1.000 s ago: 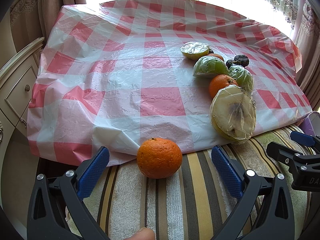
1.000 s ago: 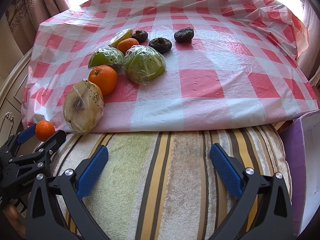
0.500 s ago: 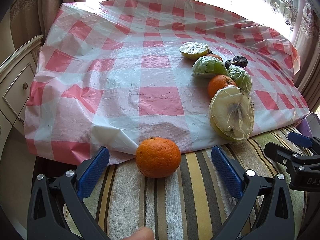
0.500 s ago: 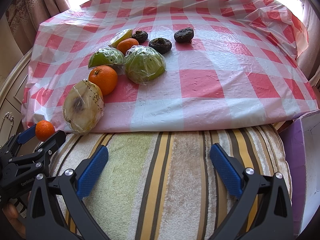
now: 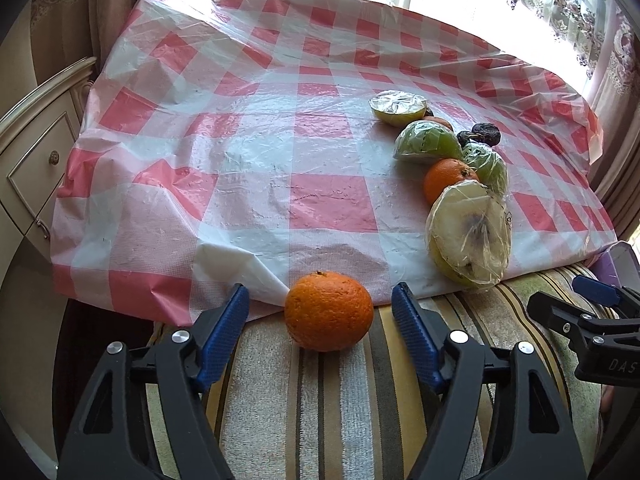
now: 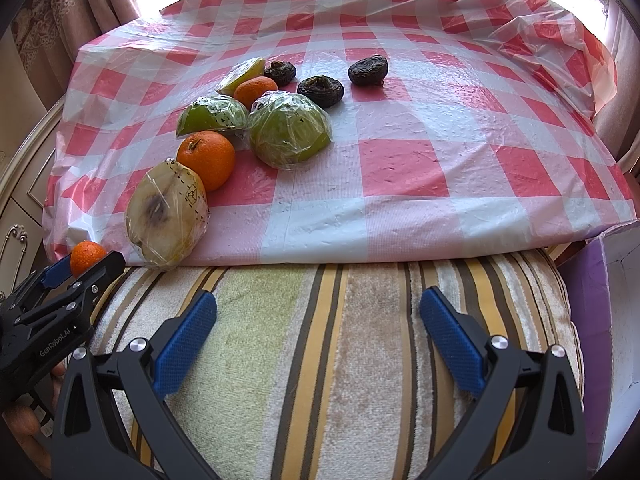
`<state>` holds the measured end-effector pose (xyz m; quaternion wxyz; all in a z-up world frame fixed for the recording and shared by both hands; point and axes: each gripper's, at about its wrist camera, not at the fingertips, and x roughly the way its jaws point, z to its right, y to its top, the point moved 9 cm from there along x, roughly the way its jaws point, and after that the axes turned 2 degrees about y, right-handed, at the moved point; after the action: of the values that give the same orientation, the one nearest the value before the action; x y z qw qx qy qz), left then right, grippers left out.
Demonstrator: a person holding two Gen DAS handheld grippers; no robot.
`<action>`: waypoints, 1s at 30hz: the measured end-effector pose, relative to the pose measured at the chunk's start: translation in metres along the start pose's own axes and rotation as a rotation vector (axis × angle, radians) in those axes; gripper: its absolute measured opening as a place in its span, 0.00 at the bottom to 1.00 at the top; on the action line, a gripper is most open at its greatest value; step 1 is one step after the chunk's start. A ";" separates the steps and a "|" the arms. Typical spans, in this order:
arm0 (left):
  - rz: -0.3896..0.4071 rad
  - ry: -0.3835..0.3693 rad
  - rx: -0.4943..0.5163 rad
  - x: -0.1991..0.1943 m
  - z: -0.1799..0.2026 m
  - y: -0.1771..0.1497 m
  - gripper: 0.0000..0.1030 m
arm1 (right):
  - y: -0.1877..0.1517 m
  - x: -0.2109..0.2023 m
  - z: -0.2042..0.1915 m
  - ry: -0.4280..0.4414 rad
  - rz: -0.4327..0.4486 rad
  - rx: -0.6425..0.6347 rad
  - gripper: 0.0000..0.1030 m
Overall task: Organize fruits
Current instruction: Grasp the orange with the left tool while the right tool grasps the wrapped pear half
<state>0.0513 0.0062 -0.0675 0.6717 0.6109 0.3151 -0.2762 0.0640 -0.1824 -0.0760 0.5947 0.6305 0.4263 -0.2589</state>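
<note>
The left gripper (image 5: 320,306) has just been closing: its blue pads now stand on either side of the near orange (image 5: 328,310), which sits between the fingertips, a little toward 12 o'clock of them. A narrow gap shows on each side of the fruit, so the pads do not press on it; the gripper is open around it, not gripping. The orange rests on the striped towel (image 5: 340,420), touching the folded front edge of the red-checked plastic sheet (image 5: 240,140).

From that orange, the other fruits lie toward 1 and 2 o'clock on the sheet. Nearest is a wrapped pale fruit half (image 5: 470,236) at the sheet's edge, with a second orange (image 5: 446,178) touching it behind. Beyond come two wrapped green halves (image 6: 288,130), a smaller orange fruit (image 6: 254,90), a wrapped yellow-green wedge (image 5: 398,108) and three dark shrivelled fruits (image 6: 320,89) at the far end of the cluster.

The right gripper (image 6: 318,322) hangs over bare towel with its jaws spread wide and nothing between them. The fruit cluster lies at its 11 o'clock. A purple box (image 6: 600,320) stands at its 3 o'clock, beside the towel.
</note>
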 end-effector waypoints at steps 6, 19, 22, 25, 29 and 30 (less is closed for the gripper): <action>-0.001 -0.009 0.006 -0.001 0.002 -0.002 0.46 | 0.000 -0.001 0.000 0.003 -0.001 0.000 0.99; 0.018 -0.025 0.009 -0.005 0.004 -0.001 0.35 | 0.004 -0.025 -0.029 0.108 0.068 -0.148 0.99; 0.029 -0.025 -0.002 -0.007 0.002 -0.001 0.35 | 0.013 -0.028 -0.042 0.098 0.096 -0.181 0.99; 0.038 -0.026 -0.017 -0.008 -0.001 0.001 0.35 | 0.024 -0.023 -0.054 0.097 0.105 -0.206 0.99; 0.045 -0.026 -0.029 -0.009 -0.003 0.002 0.35 | 0.035 -0.012 -0.069 0.082 0.093 -0.244 0.99; 0.046 -0.026 -0.032 -0.009 -0.003 0.002 0.35 | 0.037 -0.009 -0.073 0.077 0.089 -0.259 0.99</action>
<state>0.0469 0.0096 -0.0592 0.6917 0.6036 0.2965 -0.2633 0.0780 -0.1111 -0.0376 0.6653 0.5762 0.4502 -0.1507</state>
